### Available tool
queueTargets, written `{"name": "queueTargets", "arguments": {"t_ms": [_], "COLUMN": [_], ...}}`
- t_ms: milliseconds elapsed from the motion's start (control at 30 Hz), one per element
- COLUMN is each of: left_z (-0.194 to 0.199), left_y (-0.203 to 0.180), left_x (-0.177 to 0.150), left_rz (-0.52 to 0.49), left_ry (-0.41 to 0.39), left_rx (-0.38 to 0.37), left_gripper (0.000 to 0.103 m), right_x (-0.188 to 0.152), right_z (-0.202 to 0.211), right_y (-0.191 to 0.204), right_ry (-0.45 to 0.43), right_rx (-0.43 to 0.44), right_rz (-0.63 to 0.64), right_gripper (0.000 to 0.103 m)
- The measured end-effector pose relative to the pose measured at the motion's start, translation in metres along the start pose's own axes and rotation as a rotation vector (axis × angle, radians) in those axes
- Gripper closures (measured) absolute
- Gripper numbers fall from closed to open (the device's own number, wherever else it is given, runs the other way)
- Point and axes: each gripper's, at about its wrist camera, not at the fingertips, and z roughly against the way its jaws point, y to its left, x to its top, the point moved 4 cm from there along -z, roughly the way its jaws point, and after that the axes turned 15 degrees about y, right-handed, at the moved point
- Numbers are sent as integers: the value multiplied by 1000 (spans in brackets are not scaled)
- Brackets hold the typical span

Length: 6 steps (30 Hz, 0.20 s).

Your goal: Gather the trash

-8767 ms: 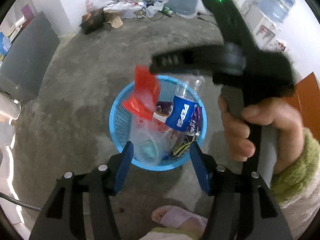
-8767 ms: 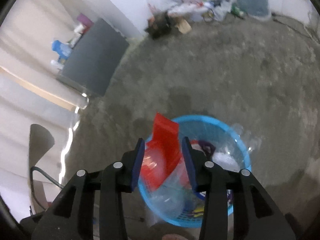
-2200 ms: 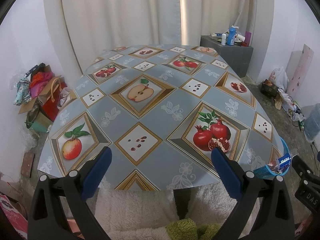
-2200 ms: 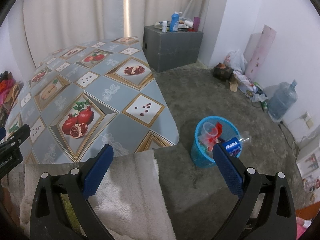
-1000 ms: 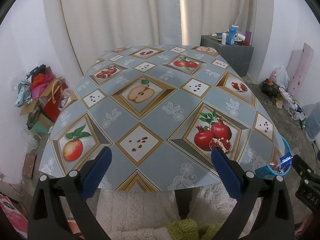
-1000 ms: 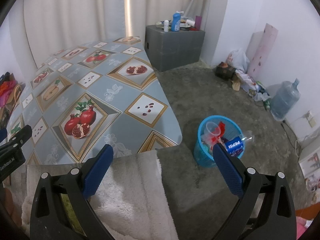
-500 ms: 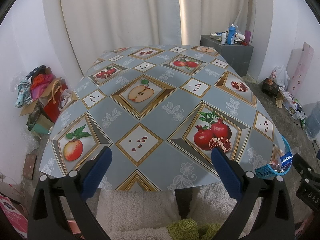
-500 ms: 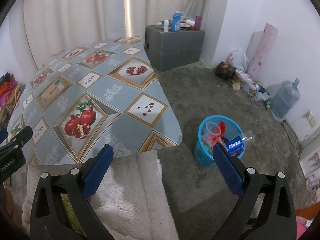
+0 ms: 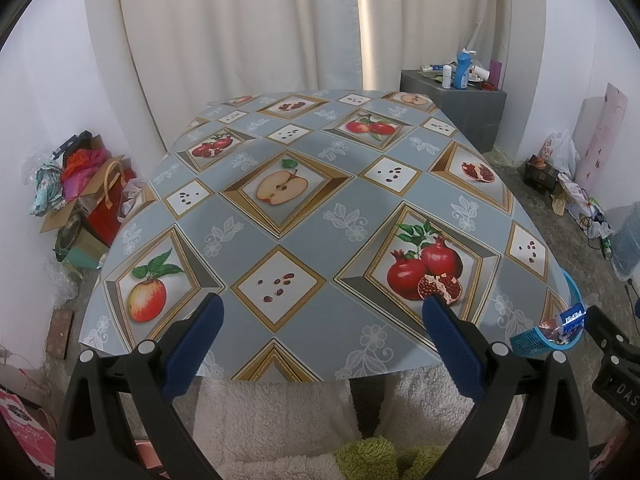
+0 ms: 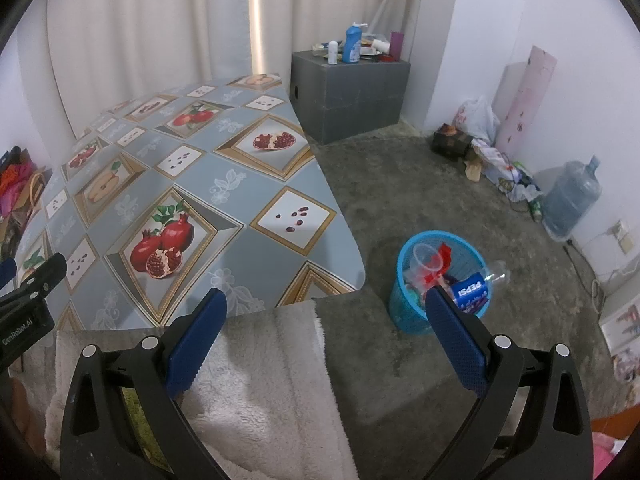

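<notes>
black tool, blue ribbed pads

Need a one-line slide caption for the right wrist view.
Open right gripper over blue trash basket beside the fruit-print table.

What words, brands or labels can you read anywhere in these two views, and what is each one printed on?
"PEPSI": on the blue label of the clear plastic bottle in the round blue mesh trash basket on the floor.
"GenRobot.AI": on the black body of the left gripper, seen from the right wrist view.
"DAS": cut off by the frame, on the black body of the right gripper, seen from the left wrist view.
Bottle labels on the grey cabinet: too small to read.
</notes>
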Motion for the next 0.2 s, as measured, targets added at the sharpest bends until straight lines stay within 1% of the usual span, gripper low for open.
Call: {"name": "queueTargets", "arguments": {"t_ms": [200], "left_z": [0], "left_y": [1], "left_x": [0], "left_rz": [-1], "left_ry": [1], "left_rx": [-2], "left_gripper": [6], "right_x": [0], "right_z": [0], "right_y": [-1], "right_ry": [0], "right_rx": [1], "right_rz": [0], "right_gripper": [8]}}
